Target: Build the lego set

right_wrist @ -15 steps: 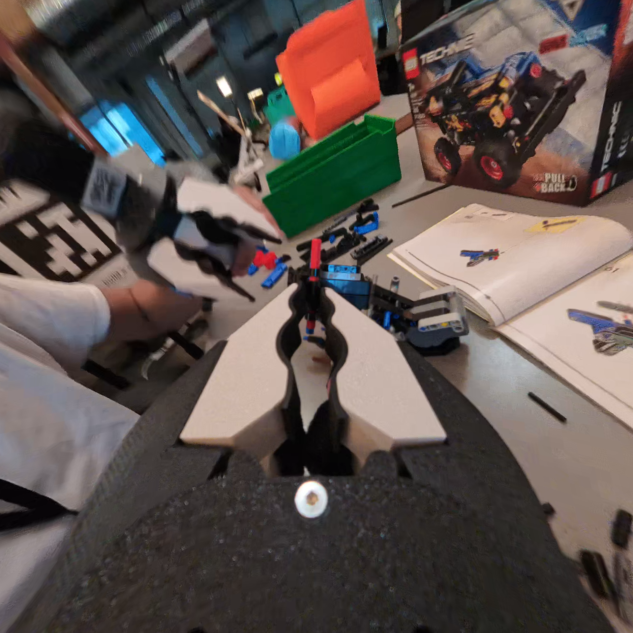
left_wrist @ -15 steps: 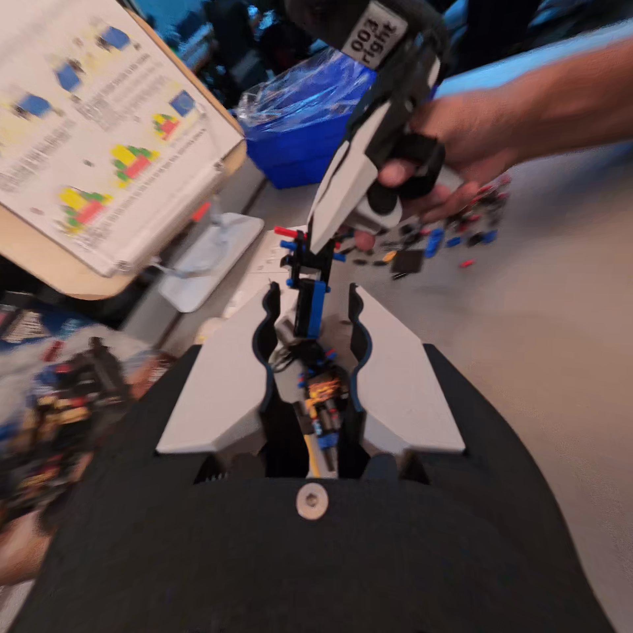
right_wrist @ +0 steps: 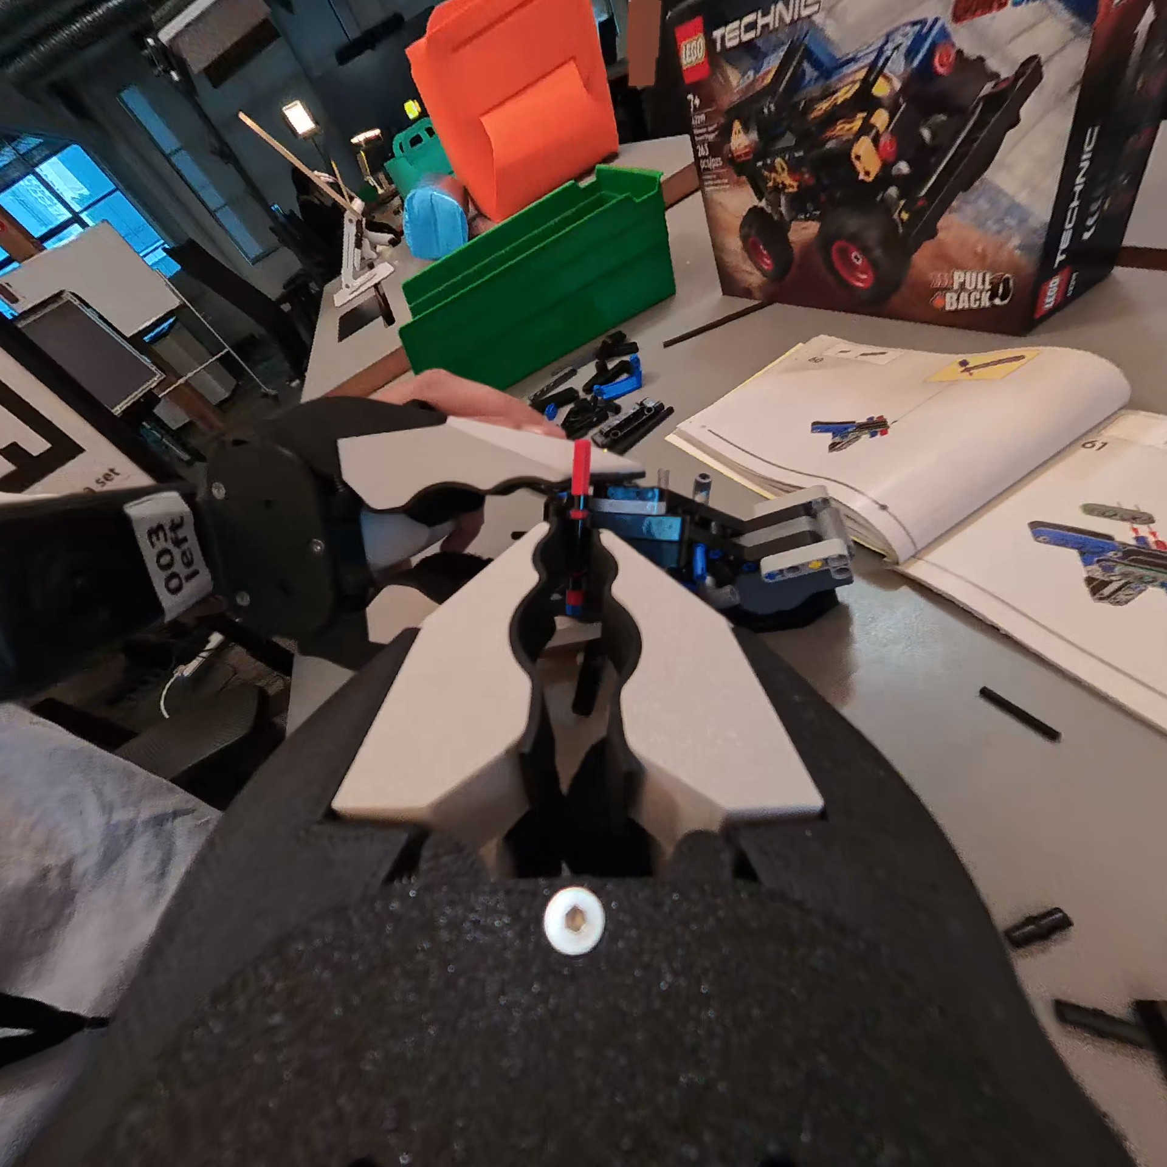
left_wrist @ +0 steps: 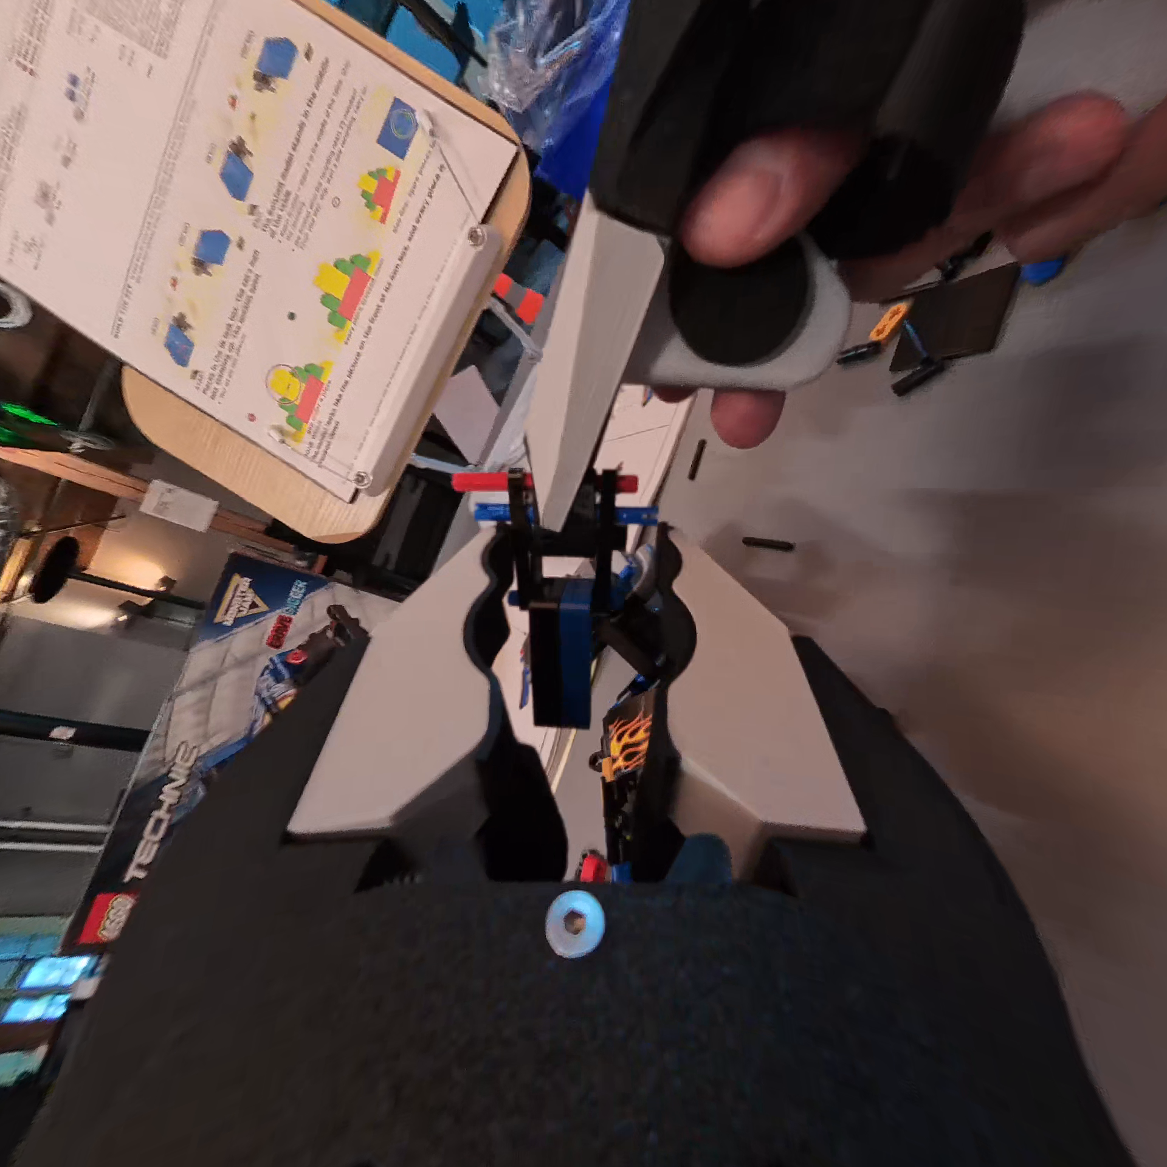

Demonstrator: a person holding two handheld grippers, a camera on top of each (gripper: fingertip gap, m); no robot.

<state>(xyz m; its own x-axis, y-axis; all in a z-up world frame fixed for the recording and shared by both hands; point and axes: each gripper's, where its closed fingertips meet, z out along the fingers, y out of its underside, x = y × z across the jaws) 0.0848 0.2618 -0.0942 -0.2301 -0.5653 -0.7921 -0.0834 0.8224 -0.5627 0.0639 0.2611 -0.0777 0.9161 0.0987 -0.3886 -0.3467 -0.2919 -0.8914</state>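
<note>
I've got the left gripper (left_wrist: 578, 556) spread open around the black-and-blue lego assembly (left_wrist: 562, 650), which sits between its jaws without clear contact on either side. My right gripper (right_wrist: 576, 533) is pinched nearly closed on the assembly's near end, the red axle (right_wrist: 580, 466) poking up just past its tips. The instruction booklet (right_wrist: 915, 436) lies open to the right.

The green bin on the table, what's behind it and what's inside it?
Behind the green bin stand an orange container and a blue object. Its near wall hides the interior, so the contents cannot be seen.
</note>
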